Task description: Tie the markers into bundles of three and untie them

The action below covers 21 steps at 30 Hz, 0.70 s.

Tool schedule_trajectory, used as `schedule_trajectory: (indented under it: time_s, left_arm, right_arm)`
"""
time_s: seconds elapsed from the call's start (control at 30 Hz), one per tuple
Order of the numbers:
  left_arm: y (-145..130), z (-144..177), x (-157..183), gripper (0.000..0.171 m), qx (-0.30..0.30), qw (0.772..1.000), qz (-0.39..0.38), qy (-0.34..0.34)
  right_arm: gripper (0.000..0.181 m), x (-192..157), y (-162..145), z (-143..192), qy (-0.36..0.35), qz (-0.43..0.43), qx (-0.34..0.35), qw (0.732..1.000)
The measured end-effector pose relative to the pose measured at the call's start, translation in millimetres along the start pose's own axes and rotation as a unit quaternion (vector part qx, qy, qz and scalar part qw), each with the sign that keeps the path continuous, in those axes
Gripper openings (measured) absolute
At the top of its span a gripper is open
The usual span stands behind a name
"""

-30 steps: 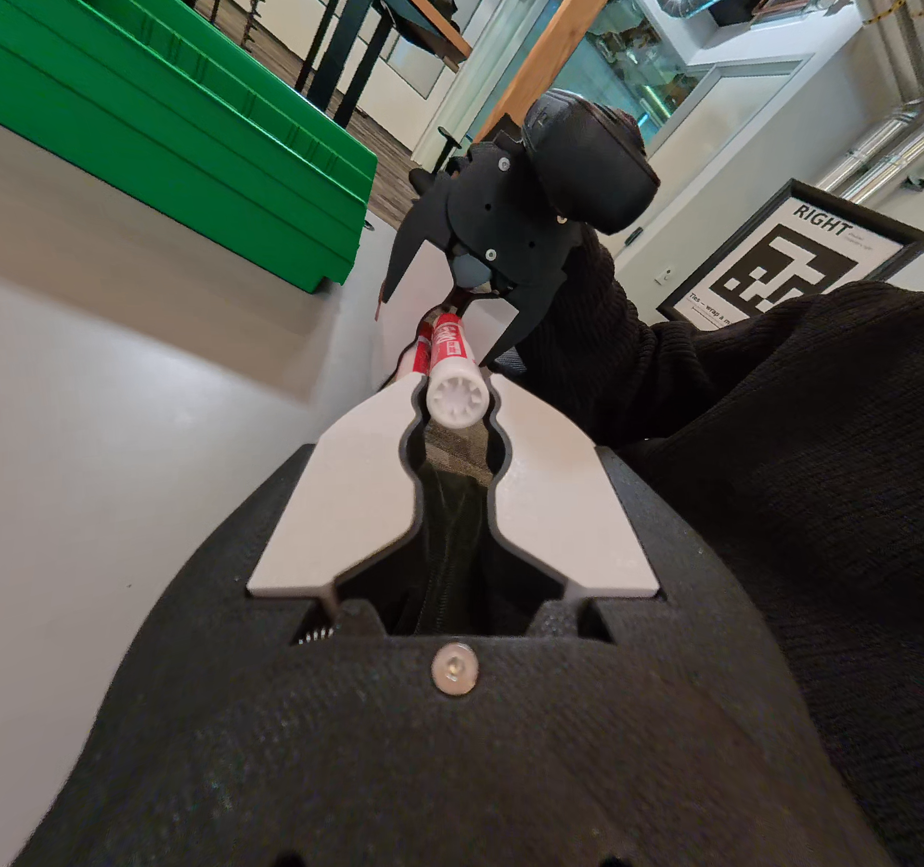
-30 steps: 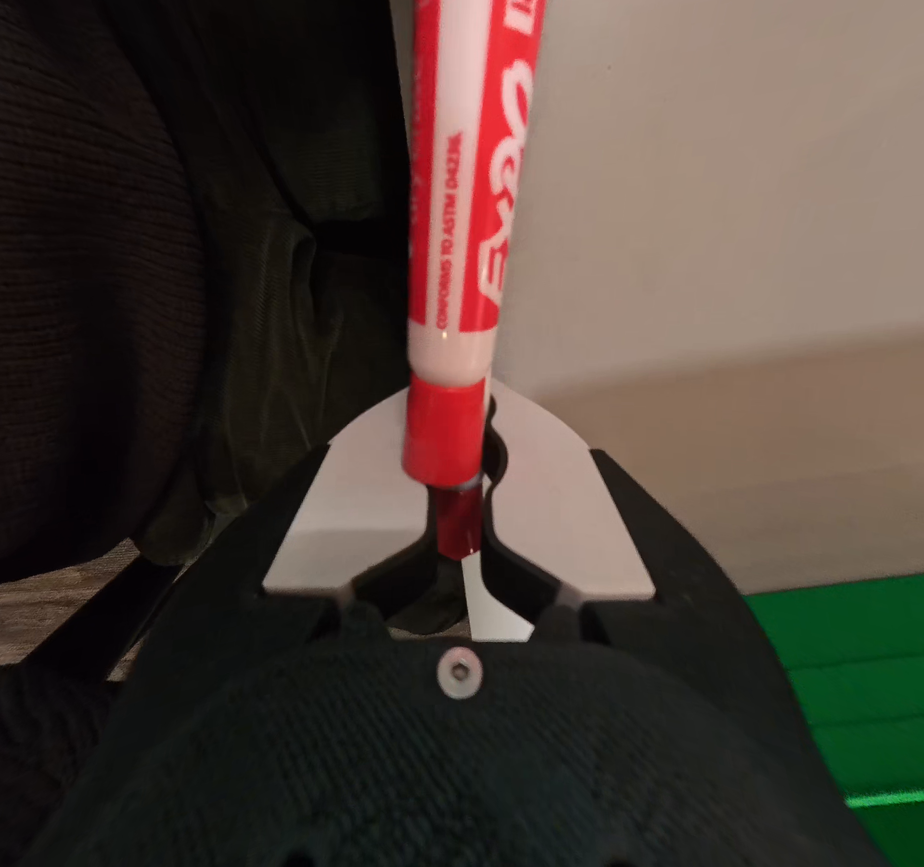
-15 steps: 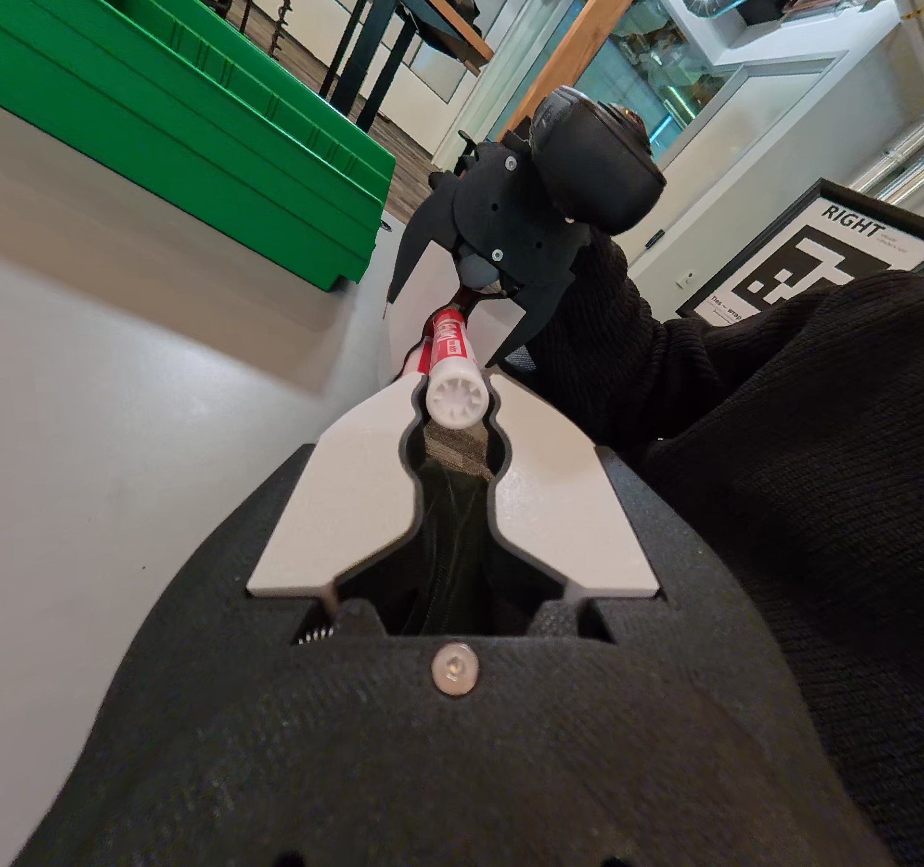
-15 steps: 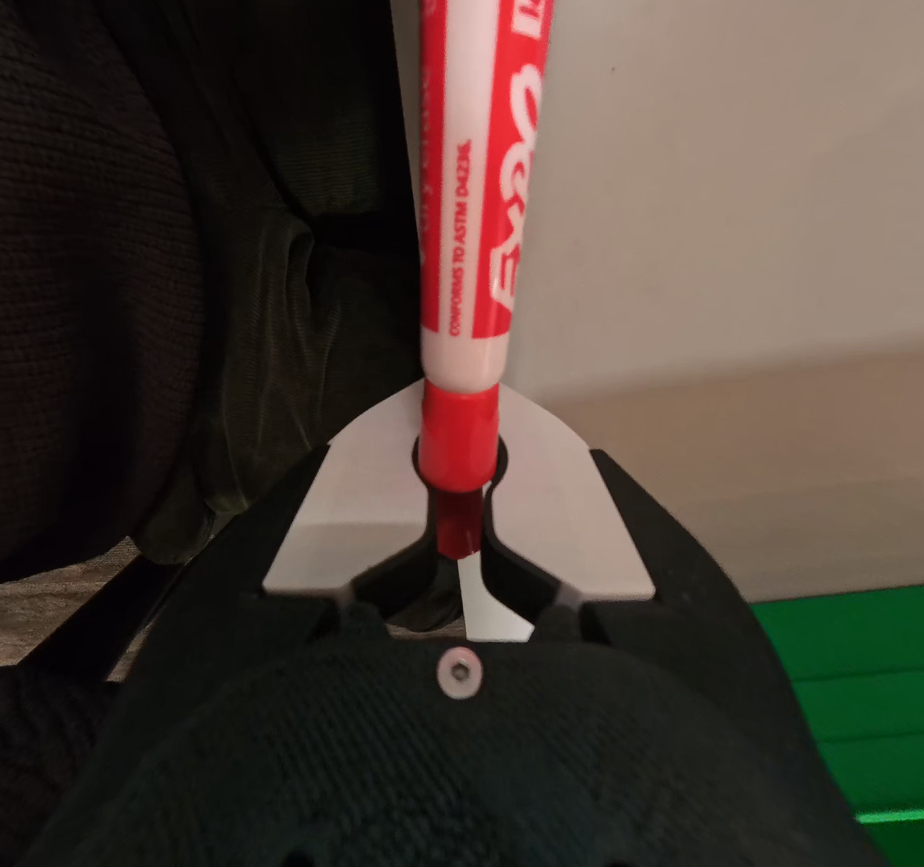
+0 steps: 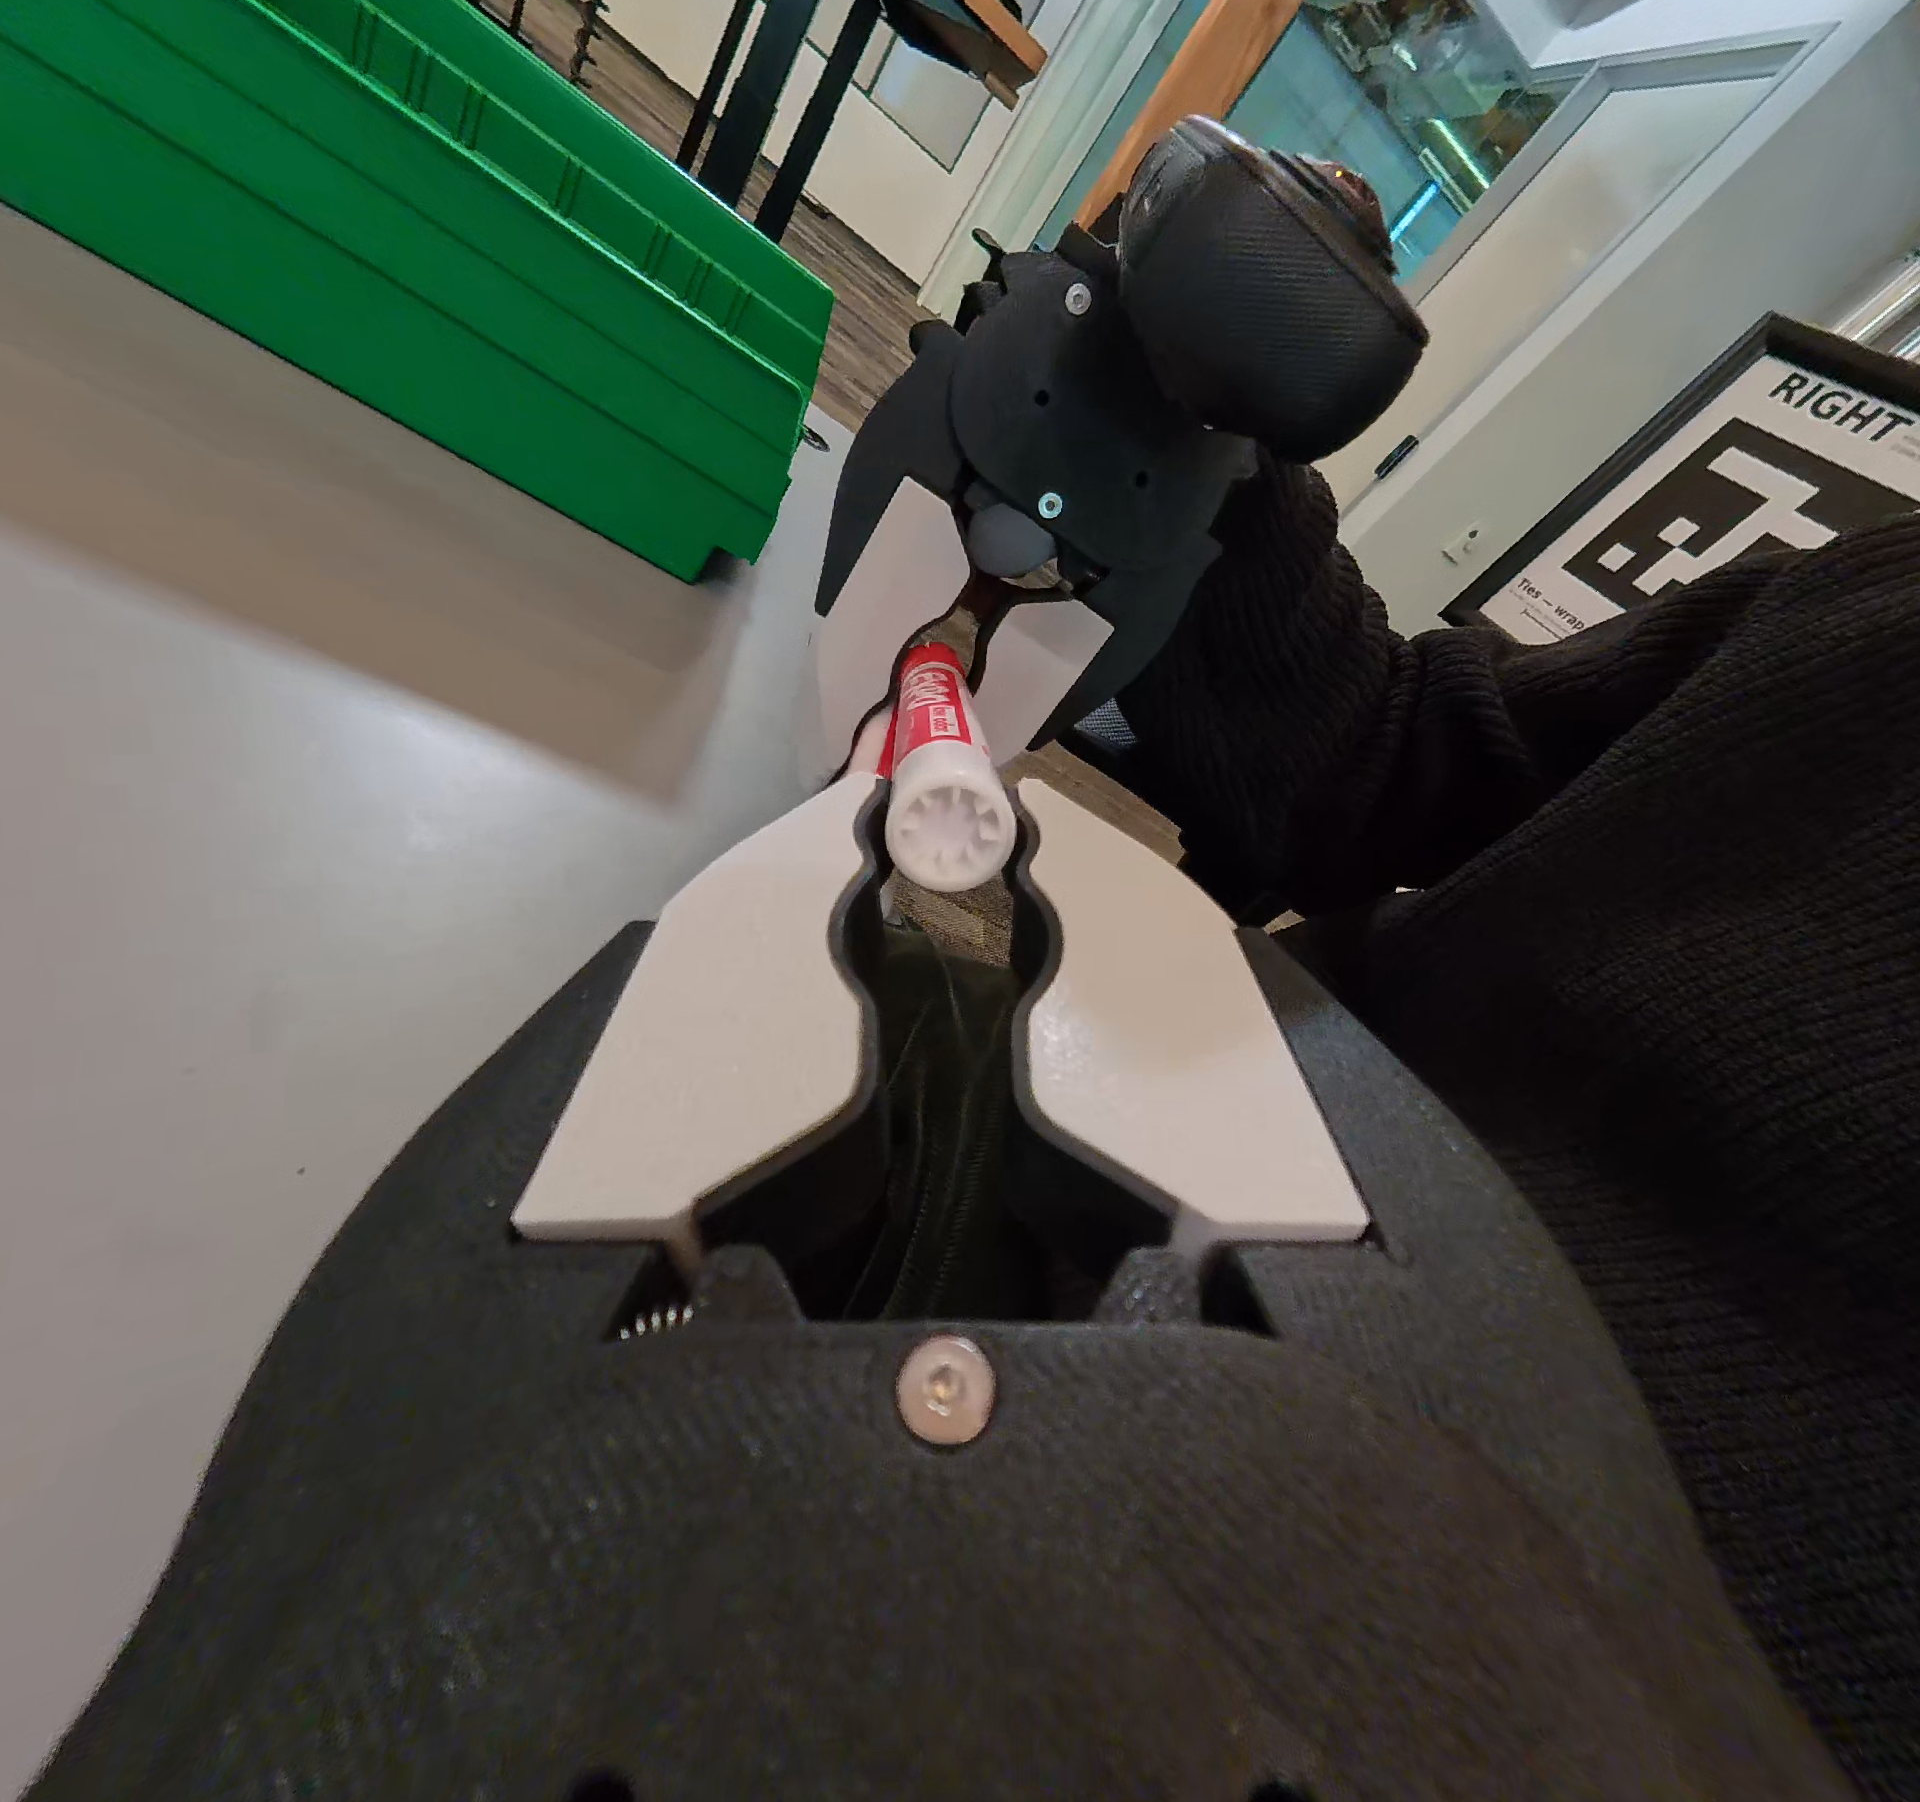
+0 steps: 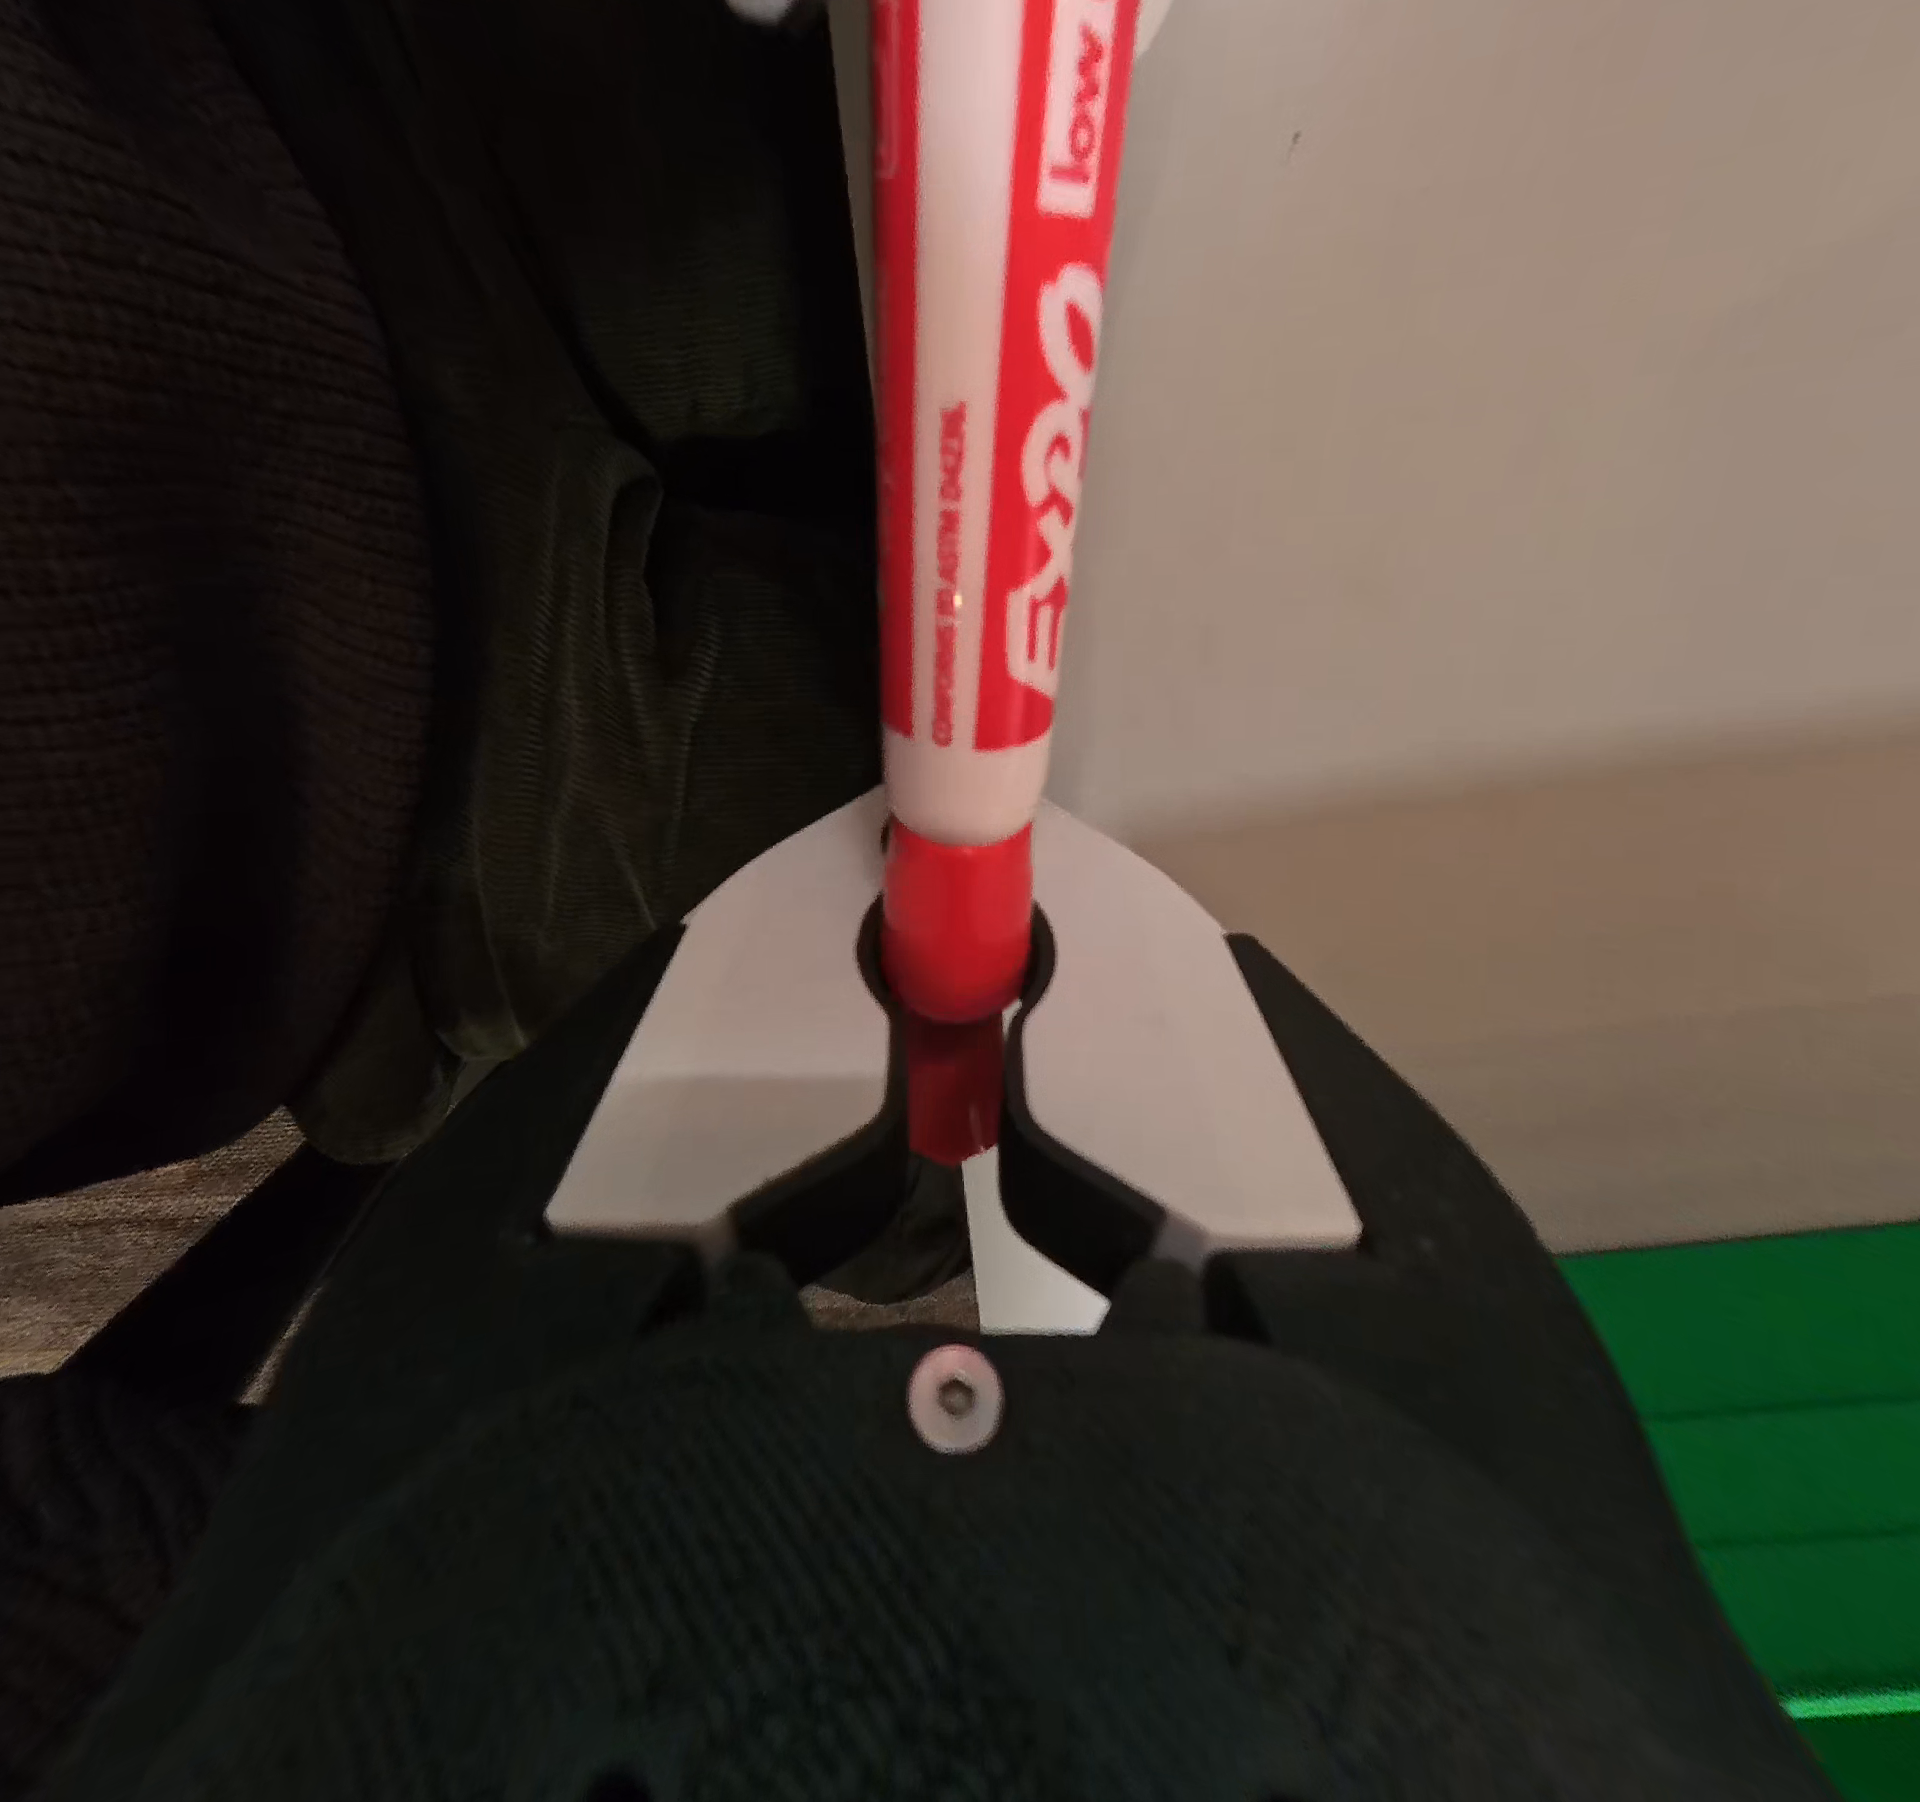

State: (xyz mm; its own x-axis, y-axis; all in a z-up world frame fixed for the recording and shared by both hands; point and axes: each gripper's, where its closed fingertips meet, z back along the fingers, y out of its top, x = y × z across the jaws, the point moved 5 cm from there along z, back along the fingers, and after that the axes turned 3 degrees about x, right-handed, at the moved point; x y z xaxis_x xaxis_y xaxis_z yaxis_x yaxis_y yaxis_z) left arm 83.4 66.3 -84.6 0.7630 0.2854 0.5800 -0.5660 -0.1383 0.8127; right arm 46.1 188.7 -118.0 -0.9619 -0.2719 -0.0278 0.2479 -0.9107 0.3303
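The left tool [image 5: 948, 843] clamps the white butt end of a red-and-white marker [image 5: 940, 786], its pale fingers [image 5: 758, 1004] closed narrowly on the barrel. Only the left wrist view shows the right tool [image 5: 971, 640] ahead, facing back, with a black sleeve [image 5: 1662, 921] beside it. Only the right wrist view shows the red cap [image 6: 951, 931] seated in the right tool [image 6: 954, 931], whose notched fingers [image 6: 1143, 1025] pinch it. The marker [image 6: 987, 402] spans straight between both tools, held past the bench [image 5: 260, 869] edge above grey carpet. A green bin [image 5: 395, 225] sits on the bench, left of the left tool, well apart. A framed black-and-white sign [image 5: 1714, 505] stands to the right.
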Motion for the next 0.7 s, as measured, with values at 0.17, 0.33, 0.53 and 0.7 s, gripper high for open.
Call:
schedule_trajectory:
  time_s: [0.17,0.33,0.53,0.7]
  left_arm:
    - [-1,-2,2,0.020,-0.001,1.000,0.000,-0.003]
    - [-3,-6,3,0.020,-0.005,1.000,0.001,-0.007]
    - [-7,-12,5,0.020,-0.013,1.000,-0.003,-0.008]
    - [-11,-12,2,0.021,-0.024,1.000,0.004,0.003]
  right_arm:
    - [0.015,-2,3,1,0.000,0.004,-0.001,1.000]
    - [0.015,-5,6,-1,0.003,0.008,-0.001,1.000]
    - [0.015,-8,9,-4,0.005,0.012,-0.007,1.000]
    - [0.015,-5,7,-2,0.003,0.004,-0.005,1.000]
